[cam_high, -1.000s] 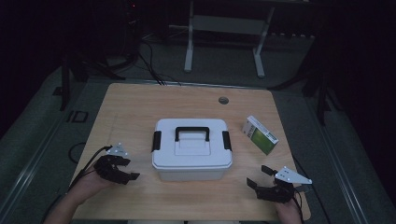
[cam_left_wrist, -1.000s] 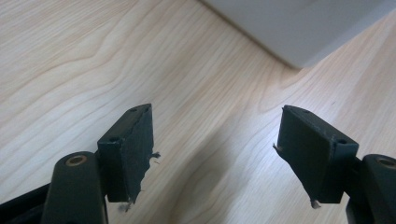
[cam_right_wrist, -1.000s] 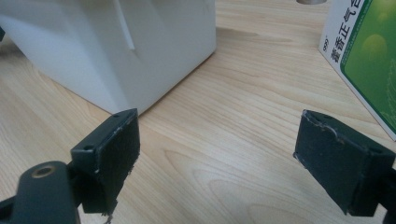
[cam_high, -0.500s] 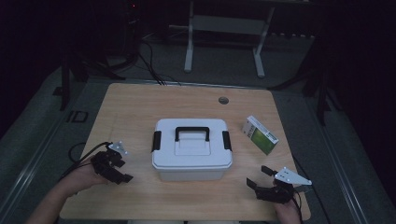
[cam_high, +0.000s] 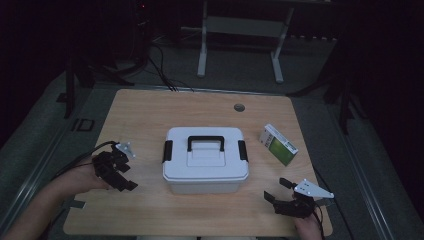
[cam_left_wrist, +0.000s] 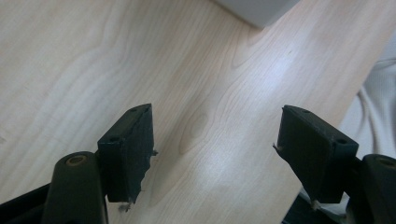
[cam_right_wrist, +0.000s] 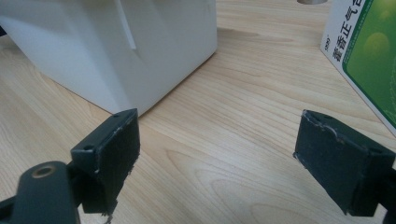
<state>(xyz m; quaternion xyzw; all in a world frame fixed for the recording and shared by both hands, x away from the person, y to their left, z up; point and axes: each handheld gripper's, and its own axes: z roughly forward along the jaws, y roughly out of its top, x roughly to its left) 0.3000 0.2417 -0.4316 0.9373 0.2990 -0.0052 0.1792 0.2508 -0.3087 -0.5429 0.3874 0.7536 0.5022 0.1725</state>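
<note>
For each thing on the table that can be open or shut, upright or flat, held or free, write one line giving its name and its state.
White storage box: lid on, black carry handle folded flat, both side latches down, untouched.
Green-and-white carton: closed, lying on the table right of the box, free.
Left tool: jaws open, nothing between them, left of the box.
Right tool: jaws open, nothing between them, near the table's front right corner.

White storage box (cam_high: 205, 161) showing black handle and latches; carton (cam_high: 278, 144) showing green and white; worktop (cam_high: 150, 115) showing pale wood grain.
</note>
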